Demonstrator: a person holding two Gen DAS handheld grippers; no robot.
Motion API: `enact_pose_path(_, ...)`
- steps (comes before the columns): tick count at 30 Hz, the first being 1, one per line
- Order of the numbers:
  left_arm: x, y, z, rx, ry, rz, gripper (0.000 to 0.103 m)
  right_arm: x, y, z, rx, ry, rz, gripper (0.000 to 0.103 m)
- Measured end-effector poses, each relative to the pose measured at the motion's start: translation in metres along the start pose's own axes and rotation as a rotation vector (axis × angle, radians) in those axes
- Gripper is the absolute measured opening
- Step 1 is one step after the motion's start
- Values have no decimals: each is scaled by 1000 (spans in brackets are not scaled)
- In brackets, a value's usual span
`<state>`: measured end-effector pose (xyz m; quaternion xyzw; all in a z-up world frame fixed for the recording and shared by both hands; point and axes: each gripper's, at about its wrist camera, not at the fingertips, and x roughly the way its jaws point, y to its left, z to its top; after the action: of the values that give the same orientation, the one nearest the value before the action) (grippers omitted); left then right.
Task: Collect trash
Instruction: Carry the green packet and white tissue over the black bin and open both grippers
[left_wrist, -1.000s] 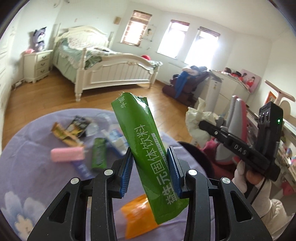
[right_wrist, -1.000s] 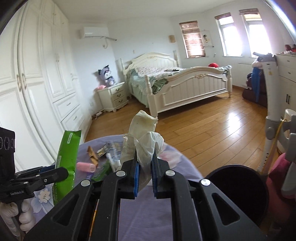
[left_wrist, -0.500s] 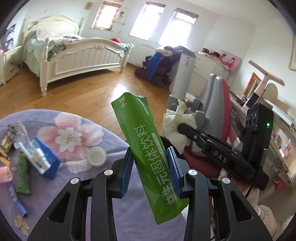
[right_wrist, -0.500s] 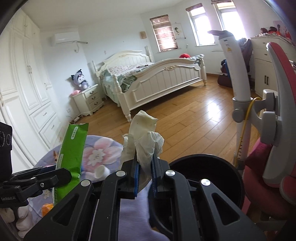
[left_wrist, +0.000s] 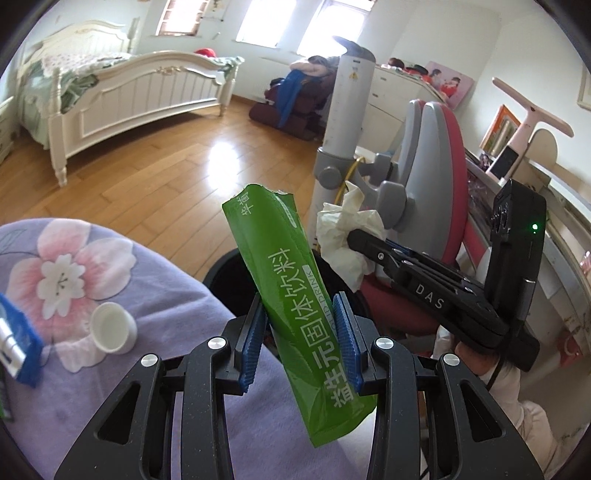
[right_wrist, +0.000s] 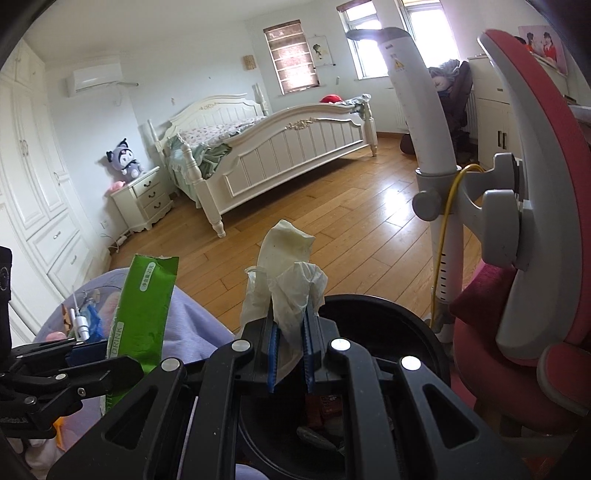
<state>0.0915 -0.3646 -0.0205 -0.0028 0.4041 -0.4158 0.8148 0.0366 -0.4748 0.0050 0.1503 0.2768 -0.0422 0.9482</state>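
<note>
The left gripper (left_wrist: 299, 341) jaws clamp a green drink packet (left_wrist: 295, 306) above the black bin (left_wrist: 232, 280).

The left tongs (left_wrist: 300, 341) are matt black plastic with ribbed blue rubber pads (left_wrist: 345, 341) and shiny metal screws. They pinch a green packet (left_wrist: 291, 295) of smooth, glossy foil with a torn top edge. The right tongs (right_wrist: 290, 354) look the same and squeeze a crumpled tissue (right_wrist: 286, 280) of soft, wrinkly white paper. The surface (left_wrist: 155, 295) wears a soft purple cloth with printed flowers. A little white cup (left_wrist: 110, 328) on it is smooth plastic. The bin (right_wrist: 402, 325) is dark, smooth plastic. The floor (right_wrist: 332, 206) is shiny polished wood. The bed (right_wrist: 291, 147) is painted white wood.
</note>
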Motion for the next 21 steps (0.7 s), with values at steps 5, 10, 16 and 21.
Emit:
enact_pose_path(5, 23, -10, 0, 14, 33, 0, 38, 7, -14, -3, 9, 14, -8, 12)
enact_pose_path(10, 42, -16, 3, 20, 55, -4, 38, 14, -29, -7, 28, 26, -14, 12)
enact_pose_path(16, 60, -23, 11, 22, 66, 4, 46, 18, -46, -8, 53, 35, -51, 28)
enact_pose_path(21, 55, -24, 10, 21, 58, 34, 74, 11, -56, -10, 100, 18, -53, 63)
